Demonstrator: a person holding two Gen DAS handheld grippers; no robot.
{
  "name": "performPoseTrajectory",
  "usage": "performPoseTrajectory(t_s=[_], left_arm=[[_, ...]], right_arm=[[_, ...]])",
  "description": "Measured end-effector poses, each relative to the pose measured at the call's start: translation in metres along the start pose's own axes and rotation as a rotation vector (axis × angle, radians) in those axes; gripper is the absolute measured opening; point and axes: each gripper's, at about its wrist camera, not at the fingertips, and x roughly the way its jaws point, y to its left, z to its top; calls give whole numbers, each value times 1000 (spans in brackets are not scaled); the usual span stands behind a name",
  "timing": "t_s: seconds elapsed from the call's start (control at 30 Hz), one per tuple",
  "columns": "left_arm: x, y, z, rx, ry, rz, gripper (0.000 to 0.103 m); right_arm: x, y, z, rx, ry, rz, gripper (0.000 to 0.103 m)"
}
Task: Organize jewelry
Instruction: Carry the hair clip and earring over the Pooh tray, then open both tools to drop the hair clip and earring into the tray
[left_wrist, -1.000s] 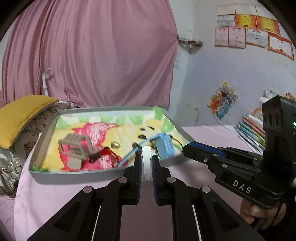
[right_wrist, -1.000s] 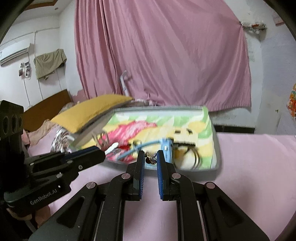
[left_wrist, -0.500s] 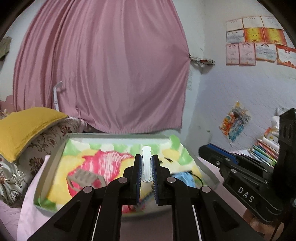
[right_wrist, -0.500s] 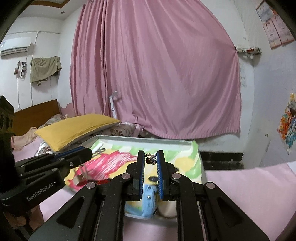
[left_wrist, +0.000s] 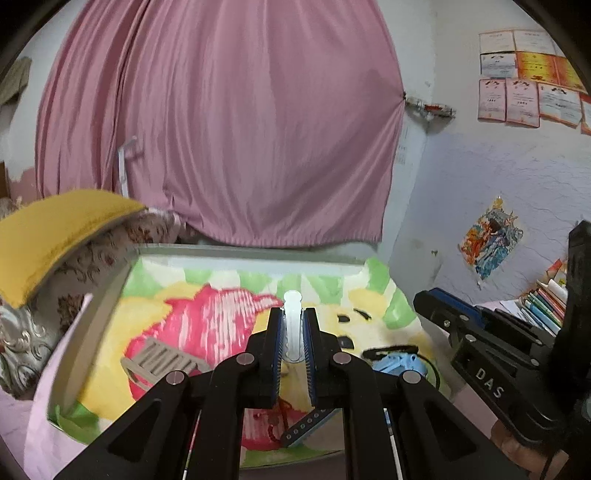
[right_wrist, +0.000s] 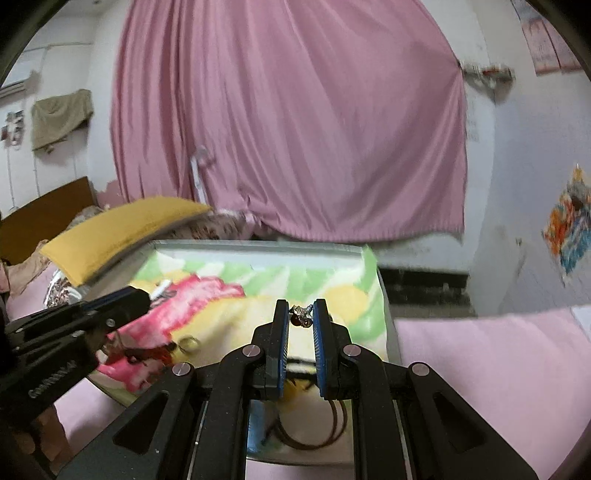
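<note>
Your left gripper (left_wrist: 292, 325) pinched a white plastic piece (left_wrist: 292, 314) — held above the tray (left_wrist: 92, 321). Your right gripper (right_wrist: 301, 317) clamped a small metal charm (right_wrist: 301, 316) over the tray's cloth — both off the surface.

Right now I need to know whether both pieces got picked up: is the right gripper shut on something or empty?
Shut on something: the right gripper pinches a small metal charm between its pads, above the tray.
</note>
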Motion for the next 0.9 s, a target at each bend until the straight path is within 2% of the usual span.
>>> performPoseTrajectory(t_s=[0.17,0.5,0.9], left_arm=[[11,-2,-5,10,70,-8,10],[31,0,-11,-1,196,-18,10],[42,3,-17,-19,273,-34,10]], right_arm=[[10,-10,-4,30,68,5,11],[29,-17,-17,134,201,93,11],[34,-16,-20,156,223,103,12]])
